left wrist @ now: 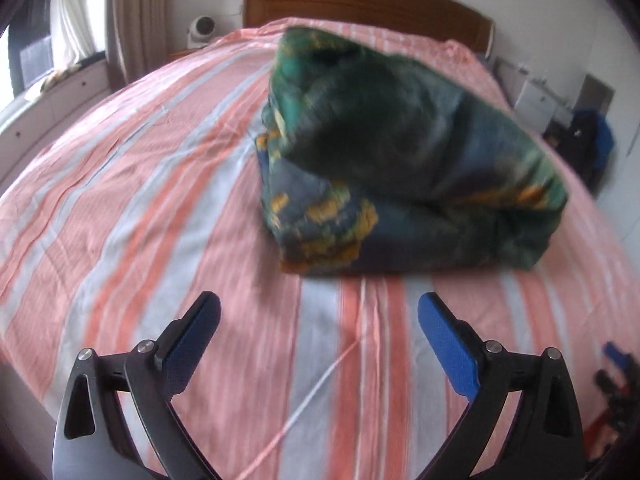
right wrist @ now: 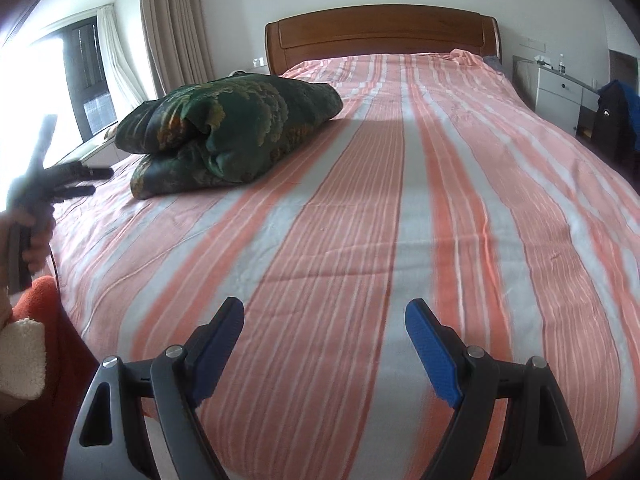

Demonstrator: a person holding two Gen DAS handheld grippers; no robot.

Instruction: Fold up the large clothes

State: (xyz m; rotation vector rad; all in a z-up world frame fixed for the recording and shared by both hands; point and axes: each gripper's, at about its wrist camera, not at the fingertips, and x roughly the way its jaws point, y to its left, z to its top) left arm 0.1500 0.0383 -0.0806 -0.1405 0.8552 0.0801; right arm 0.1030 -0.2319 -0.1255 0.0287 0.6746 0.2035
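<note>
A dark green and blue floral cloth lies folded into a thick bundle on the striped bed; it also shows in the right wrist view at the left side of the bed. My left gripper is open and empty, hovering just in front of the bundle. In the right wrist view the left gripper shows at the far left, held in a hand. My right gripper is open and empty over the bed's foot, well to the right of the bundle.
The bed has a pink, orange and grey striped sheet and a wooden headboard. A window with curtains is at the left. A white cabinet and a dark bag stand at the right.
</note>
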